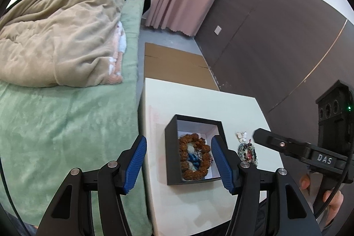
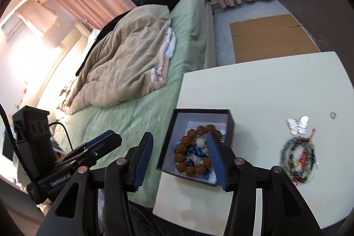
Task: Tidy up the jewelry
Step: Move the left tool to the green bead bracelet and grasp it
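A black box (image 1: 170, 145) (image 2: 230, 123) with a white inside sits on the white table (image 1: 199, 103) (image 2: 265, 85). In it lies a brown bead bracelet (image 1: 188, 173) (image 2: 183, 158) with blue and white pieces inside its ring. A white butterfly brooch (image 1: 241, 135) (image 2: 297, 124) and a multicoloured bead bracelet (image 1: 247, 153) (image 2: 298, 160) lie on the table right of the box. My left gripper (image 1: 179, 160) is open and empty, above the box. My right gripper (image 2: 180, 158) is open and empty, its right finger over the box; it also shows in the left wrist view (image 1: 256, 136).
A bed with a green sheet (image 1: 66, 125) (image 2: 132, 116) and a beige duvet (image 1: 62, 37) (image 2: 128, 59) runs along the table's left edge. Flat cardboard (image 1: 177, 65) (image 2: 270, 39) lies on the floor beyond the table. A dark wall (image 1: 276, 37) stands to the right.
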The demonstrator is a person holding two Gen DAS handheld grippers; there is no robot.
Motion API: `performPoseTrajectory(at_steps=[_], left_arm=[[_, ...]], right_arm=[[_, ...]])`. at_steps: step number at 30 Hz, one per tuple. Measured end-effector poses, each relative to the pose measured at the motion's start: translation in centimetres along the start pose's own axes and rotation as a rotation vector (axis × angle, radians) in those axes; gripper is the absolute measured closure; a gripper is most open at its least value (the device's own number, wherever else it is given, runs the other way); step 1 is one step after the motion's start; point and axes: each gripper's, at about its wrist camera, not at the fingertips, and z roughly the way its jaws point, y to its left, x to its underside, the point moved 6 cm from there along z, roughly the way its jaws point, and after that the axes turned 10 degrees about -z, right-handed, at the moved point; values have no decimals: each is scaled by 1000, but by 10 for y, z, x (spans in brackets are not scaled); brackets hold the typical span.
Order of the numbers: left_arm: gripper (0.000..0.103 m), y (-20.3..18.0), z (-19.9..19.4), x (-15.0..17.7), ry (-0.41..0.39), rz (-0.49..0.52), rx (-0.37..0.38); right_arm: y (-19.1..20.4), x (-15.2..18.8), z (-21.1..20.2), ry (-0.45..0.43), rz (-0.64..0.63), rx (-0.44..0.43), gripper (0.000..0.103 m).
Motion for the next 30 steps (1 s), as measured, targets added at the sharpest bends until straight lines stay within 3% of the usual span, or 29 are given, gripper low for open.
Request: performPoseTrajectory(at_steps=[3, 6, 13, 16, 18, 20, 30], left_arm=[[41, -12, 5, 3, 12, 28, 6], [41, -26, 11, 7, 27, 54, 13], [41, -65, 30, 21, 66, 125, 24], [39, -82, 40, 28, 90, 151, 34], [23, -93, 45, 31, 100, 169, 34], [16, -104, 49, 34, 96, 192, 36], [16, -153, 85, 56, 170, 260, 38]], right_arm=[[-14, 5, -17, -31, 22, 28, 34], [-31, 12, -34, -59, 49, 51, 28], [-79, 28, -65, -96, 135, 80, 26], [-97, 34, -75, -114, 170, 93, 21], [-110, 39, -80, -127, 196, 87, 20], [-119, 43, -83, -136, 214, 83, 20], [-163, 62, -98, -191, 273, 87, 20]])
